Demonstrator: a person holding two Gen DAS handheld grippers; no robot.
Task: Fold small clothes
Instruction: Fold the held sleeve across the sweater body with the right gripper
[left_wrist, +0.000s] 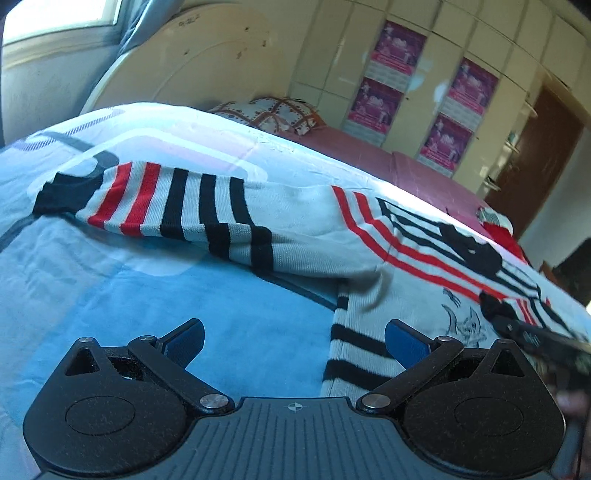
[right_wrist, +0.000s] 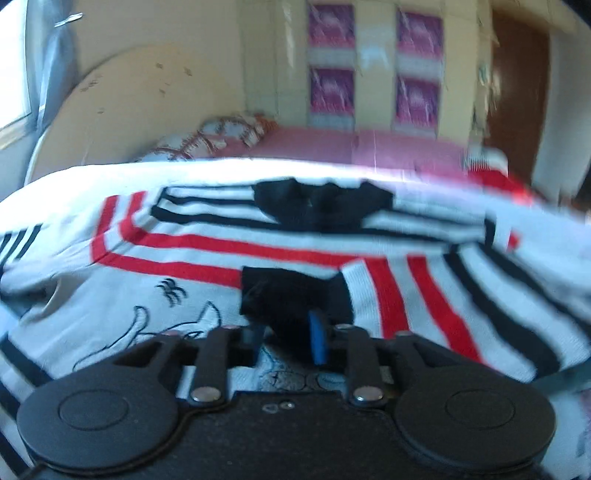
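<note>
A small white sweater (left_wrist: 314, 218) with red and black stripes and a line drawing on the chest lies on a blue bedspread (left_wrist: 147, 295). Its left sleeve (left_wrist: 155, 206) stretches out to the left, black cuff at the end. My left gripper (left_wrist: 293, 339) is open and empty, low over the bedspread at the sweater's lower left hem. In the right wrist view the sweater (right_wrist: 258, 236) fills the frame. My right gripper (right_wrist: 284, 339) is shut on the black cuff (right_wrist: 291, 295) of the right sleeve, which is folded over the chest. The right gripper also shows in the left wrist view (left_wrist: 491, 306).
A patterned pillow (left_wrist: 273, 114) lies at the head of the bed, against a cream headboard (left_wrist: 207, 59). A pink sheet (left_wrist: 369, 147) covers the far side. A red garment (left_wrist: 502, 232) lies beyond the sweater. Cupboards with pink posters (left_wrist: 391, 74) and a brown door (left_wrist: 532, 162) stand behind.
</note>
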